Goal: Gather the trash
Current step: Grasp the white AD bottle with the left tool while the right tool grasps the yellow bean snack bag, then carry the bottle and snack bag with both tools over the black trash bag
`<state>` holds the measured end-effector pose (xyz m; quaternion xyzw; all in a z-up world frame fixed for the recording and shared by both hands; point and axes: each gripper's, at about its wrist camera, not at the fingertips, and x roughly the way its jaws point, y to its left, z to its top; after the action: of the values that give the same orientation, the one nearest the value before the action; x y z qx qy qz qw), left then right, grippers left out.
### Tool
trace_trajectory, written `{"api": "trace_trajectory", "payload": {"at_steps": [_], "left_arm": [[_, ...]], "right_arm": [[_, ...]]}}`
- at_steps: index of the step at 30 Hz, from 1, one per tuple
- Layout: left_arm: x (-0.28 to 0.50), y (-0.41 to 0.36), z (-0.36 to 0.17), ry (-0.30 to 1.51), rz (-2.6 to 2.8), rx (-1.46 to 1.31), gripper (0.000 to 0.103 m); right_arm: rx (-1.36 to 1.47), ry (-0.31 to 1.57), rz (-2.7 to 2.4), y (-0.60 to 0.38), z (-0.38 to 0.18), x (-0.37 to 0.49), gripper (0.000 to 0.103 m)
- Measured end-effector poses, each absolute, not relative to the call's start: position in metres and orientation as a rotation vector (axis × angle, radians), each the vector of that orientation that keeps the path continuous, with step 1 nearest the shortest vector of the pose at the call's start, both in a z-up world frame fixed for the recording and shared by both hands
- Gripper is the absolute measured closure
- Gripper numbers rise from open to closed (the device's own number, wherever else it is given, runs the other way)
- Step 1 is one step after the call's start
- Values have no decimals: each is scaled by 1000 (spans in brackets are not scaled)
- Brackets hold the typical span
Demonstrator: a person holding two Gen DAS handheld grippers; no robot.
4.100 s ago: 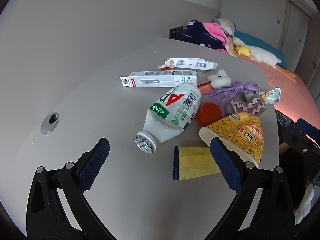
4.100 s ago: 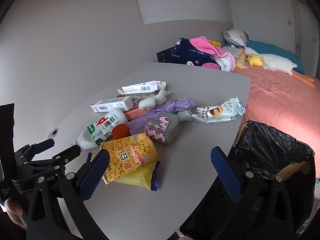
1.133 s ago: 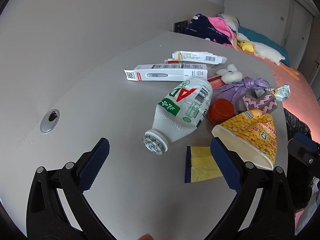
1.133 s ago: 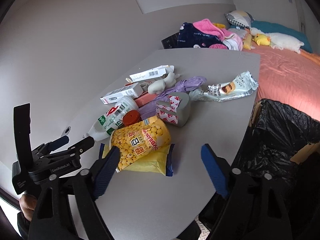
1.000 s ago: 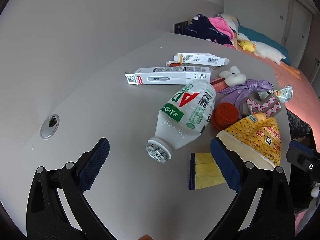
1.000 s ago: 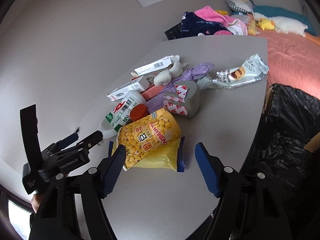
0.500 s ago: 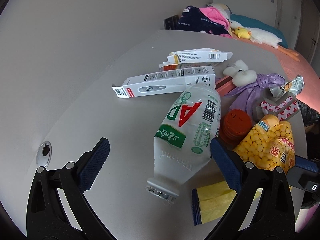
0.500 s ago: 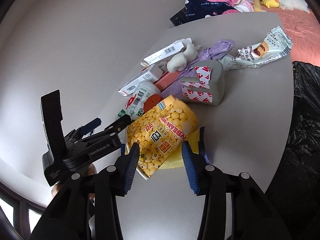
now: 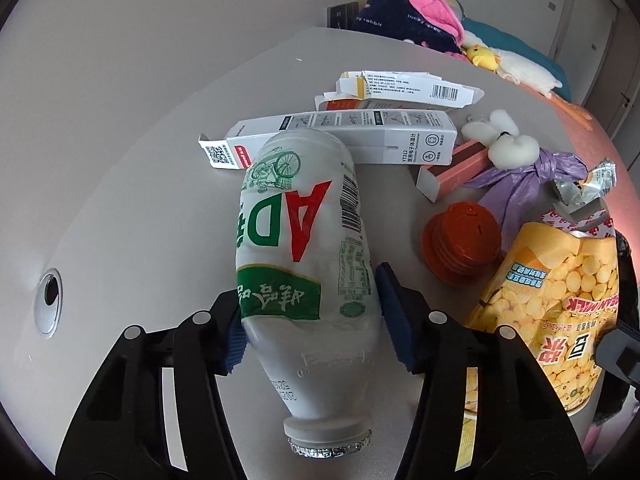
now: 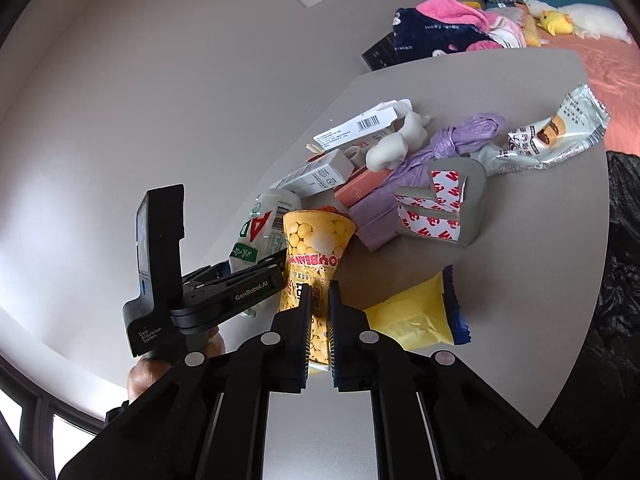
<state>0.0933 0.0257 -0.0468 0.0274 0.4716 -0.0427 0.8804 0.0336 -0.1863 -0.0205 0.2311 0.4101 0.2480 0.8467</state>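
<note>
My left gripper (image 9: 310,320) is shut on the white AD milk bottle (image 9: 304,240), its blue pads pressed on both sides near the neck, foil cap toward the camera. The bottle also shows in the right wrist view (image 10: 260,232). My right gripper (image 10: 319,312) is shut on the yellow bean snack bag (image 10: 316,248), pinching its lower end; the bag stands up from the table. The same bag shows at the right of the left wrist view (image 9: 560,312). A black trash bag (image 10: 616,280) hangs at the table's right edge.
On the grey table (image 10: 520,260) lie a yellow wrapper (image 10: 420,312), a grey taped piece (image 10: 448,208), a purple bag (image 10: 440,148), a silver wrapper (image 10: 552,132), white boxes (image 9: 360,132), a pink box (image 9: 452,172), a red lid (image 9: 464,240) and a white plush (image 9: 504,144). A bed lies beyond.
Both grippers moved in onto the pile and closed. The left one closed on the milk bottle, the right one closed on the yellow snack bag and lifted its end.
</note>
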Motion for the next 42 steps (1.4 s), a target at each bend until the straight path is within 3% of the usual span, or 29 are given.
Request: {"api": "trace_trajectory", "payload": {"at_steps": [7, 12, 19, 42], "left_arm": [[76, 30, -24, 895, -42, 2, 50], [62, 36, -3, 851, -31, -35, 65], [40, 11, 23, 777, -65, -3, 72], [13, -136, 70, 690, -308, 99, 74]], "right_arm": [[438, 791, 524, -185, -3, 21, 97], [412, 718, 496, -193, 14, 8, 98], [399, 641, 435, -222, 36, -11, 98], [451, 465, 156, -362, 69, -94, 98]]}}
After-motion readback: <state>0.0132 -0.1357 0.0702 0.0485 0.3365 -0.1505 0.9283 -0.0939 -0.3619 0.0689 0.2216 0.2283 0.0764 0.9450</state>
